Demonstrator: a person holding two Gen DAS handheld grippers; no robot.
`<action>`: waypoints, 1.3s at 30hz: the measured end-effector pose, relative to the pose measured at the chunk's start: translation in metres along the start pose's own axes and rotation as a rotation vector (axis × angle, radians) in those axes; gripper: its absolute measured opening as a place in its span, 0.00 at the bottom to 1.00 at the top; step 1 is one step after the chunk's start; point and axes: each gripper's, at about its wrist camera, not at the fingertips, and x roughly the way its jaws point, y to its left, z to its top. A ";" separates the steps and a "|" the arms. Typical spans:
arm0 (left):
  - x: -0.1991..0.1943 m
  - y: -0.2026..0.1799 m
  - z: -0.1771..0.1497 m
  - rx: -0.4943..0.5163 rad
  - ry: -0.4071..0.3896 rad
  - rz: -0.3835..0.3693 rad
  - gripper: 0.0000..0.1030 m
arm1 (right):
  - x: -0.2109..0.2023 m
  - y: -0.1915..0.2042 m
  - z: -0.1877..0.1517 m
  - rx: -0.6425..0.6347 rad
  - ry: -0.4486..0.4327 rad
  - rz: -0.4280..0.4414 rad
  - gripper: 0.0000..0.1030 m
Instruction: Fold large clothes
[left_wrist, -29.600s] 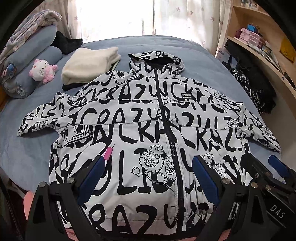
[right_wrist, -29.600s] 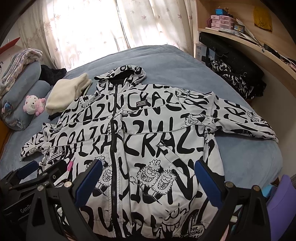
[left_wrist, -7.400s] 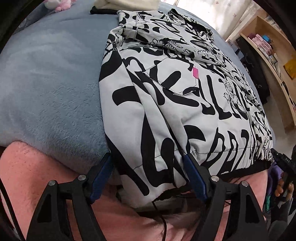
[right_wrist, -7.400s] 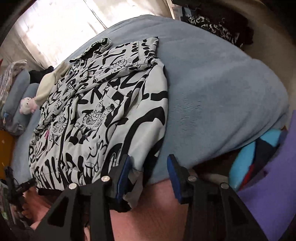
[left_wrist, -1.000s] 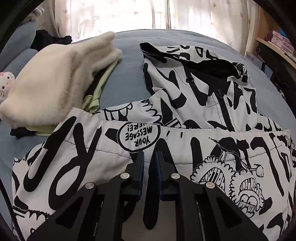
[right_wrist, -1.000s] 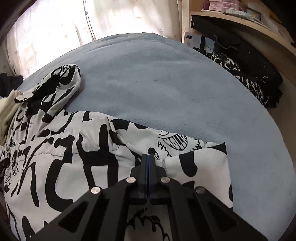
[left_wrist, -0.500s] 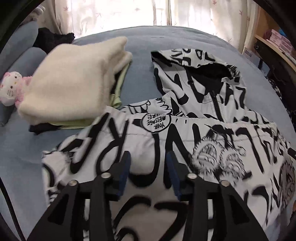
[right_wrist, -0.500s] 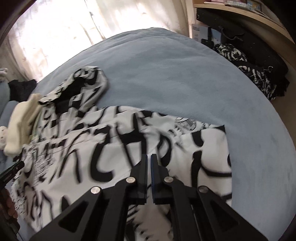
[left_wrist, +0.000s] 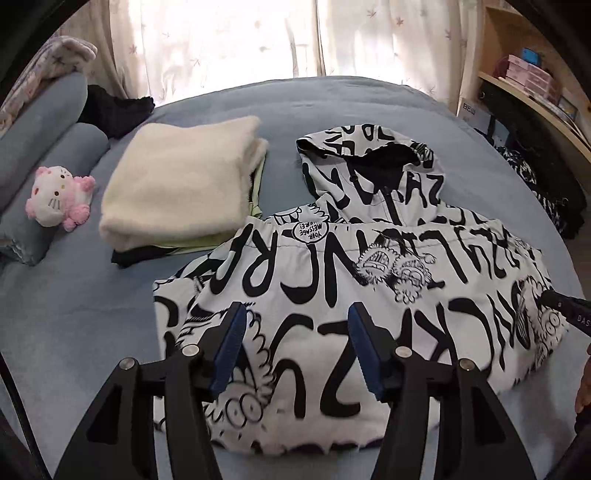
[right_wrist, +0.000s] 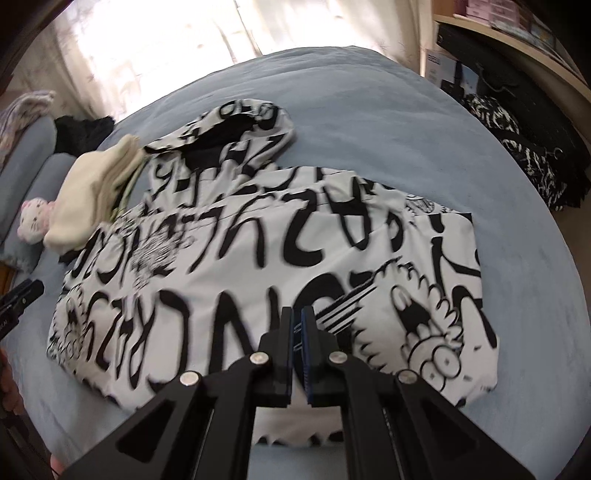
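At the far left of the left wrist view, a plush toy (left_wrist: 59, 197) is seen against grey-blue bolsters (left_wrist: 40, 147). Beside it a cream folded stack (left_wrist: 181, 184) is laid on the bed (left_wrist: 74, 314), its near corner just beside the jacket (left_wrist: 369, 280). The jacket, white with black lettering, is spread in the middle of the bed, folded up so that its lower part is laid over the chest; the hood (left_wrist: 369, 155) is left uncovered and points towards the curtains (left_wrist: 229, 40). The left tool (left_wrist: 295, 347) is held above the jacket's near part; its jaws have just been opening and are set apart, with nothing pressed between the blue pads. In the right wrist view, which is blurred, the right tool (right_wrist: 297, 332) is held over the jacket's near edge with its jaws together and no cloth caught between them. At the far right, shelves (left_wrist: 535, 85) with dark clothes (right_wrist: 517, 147) heaped below are seen.
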 end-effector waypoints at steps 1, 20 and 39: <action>-0.007 0.000 -0.002 0.005 -0.004 0.000 0.54 | -0.003 0.004 -0.002 -0.007 0.001 0.004 0.04; -0.057 0.016 0.029 0.032 -0.041 -0.015 0.62 | -0.055 0.066 0.028 -0.097 -0.067 0.007 0.04; 0.162 -0.013 0.228 0.066 0.007 0.068 0.62 | 0.130 0.061 0.255 -0.032 -0.028 0.017 0.04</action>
